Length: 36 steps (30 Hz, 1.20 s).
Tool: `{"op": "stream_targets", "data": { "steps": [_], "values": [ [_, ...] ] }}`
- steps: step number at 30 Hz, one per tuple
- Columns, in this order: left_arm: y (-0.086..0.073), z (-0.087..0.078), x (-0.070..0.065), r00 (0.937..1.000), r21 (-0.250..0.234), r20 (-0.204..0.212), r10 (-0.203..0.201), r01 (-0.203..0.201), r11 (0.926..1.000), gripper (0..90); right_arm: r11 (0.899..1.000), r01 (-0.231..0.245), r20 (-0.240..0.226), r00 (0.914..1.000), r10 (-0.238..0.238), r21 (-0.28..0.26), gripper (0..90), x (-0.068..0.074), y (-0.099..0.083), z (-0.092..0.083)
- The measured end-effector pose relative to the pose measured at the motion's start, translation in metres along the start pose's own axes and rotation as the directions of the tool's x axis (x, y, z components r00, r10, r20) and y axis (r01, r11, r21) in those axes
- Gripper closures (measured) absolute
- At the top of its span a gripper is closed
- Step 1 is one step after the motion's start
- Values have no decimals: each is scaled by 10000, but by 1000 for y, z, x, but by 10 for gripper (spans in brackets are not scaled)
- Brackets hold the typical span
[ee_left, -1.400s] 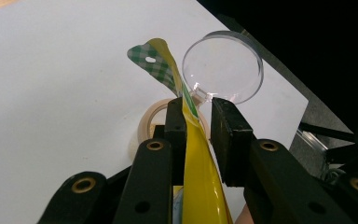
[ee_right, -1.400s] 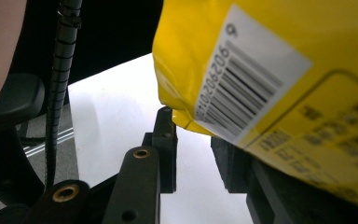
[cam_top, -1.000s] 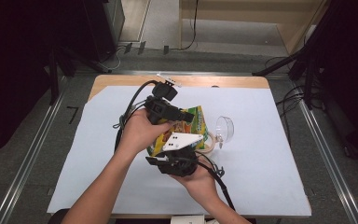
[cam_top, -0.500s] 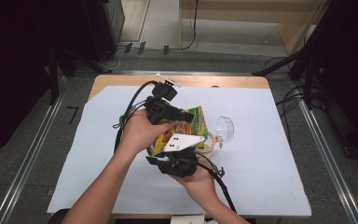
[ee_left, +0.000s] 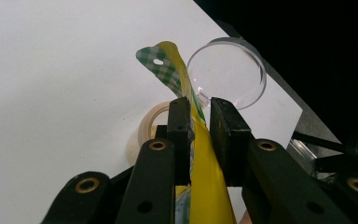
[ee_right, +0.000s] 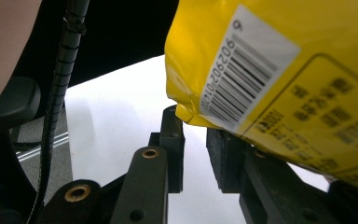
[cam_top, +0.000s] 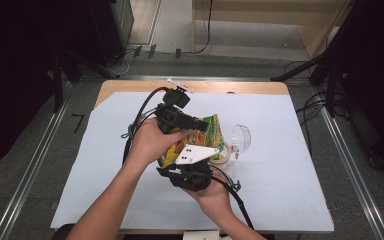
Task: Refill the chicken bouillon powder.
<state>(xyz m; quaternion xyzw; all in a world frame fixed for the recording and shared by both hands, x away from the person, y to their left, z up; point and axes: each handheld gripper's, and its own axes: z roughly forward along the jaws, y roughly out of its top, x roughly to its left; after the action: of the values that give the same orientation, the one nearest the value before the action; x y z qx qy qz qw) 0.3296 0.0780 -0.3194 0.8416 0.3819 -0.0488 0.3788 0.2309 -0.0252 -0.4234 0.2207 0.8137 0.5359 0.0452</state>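
Here, left gripper [ee_left: 199,116] clamped edge of yellow snack bag [ee_left: 205,177], held above white table sheet [cam_top: 290,165]. Right gripper [ee_right: 195,135] jaws just closing, bag corner between them, contact unclear. Tape roll [ee_left: 151,122], clear cup [ee_left: 228,70] beside.

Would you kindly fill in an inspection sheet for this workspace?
Surface: white sheet over a wooden table, flat.
Job's things: yellow bag, held above the sheet.
Clutter: tape roll and clear cup beside the bag.
Grippers: left claw shut on the bag's edge; right claw has just been closing, gap still showing, bag corner at its tips, not clamped.
Cables: a black cable trails from each gripper.
Surroundings: grey floor, dark stands.
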Motion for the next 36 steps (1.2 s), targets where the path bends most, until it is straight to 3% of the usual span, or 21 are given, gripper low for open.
{"op": "stream_targets", "data": {
  "steps": [9, 25, 36],
  "values": [
    [1, -4, -3, 9999, -155, -104, -23, 21, 9999, 779, 9999, -48, 10, 10000, 48, -122, 759, 2, 4, -3],
    [1, -4, -14, 9987, -36, -363, 359, -361, 9993, 788, 9982, -133, 134, 9998, 141, -584, 744, 4, -2, -2],
    [1, -5, -11, 9993, -103, -280, 229, -232, 9997, 788, 9989, -116, 136, 9998, 122, -449, 745, 4, 0, -4]
  ]
}}
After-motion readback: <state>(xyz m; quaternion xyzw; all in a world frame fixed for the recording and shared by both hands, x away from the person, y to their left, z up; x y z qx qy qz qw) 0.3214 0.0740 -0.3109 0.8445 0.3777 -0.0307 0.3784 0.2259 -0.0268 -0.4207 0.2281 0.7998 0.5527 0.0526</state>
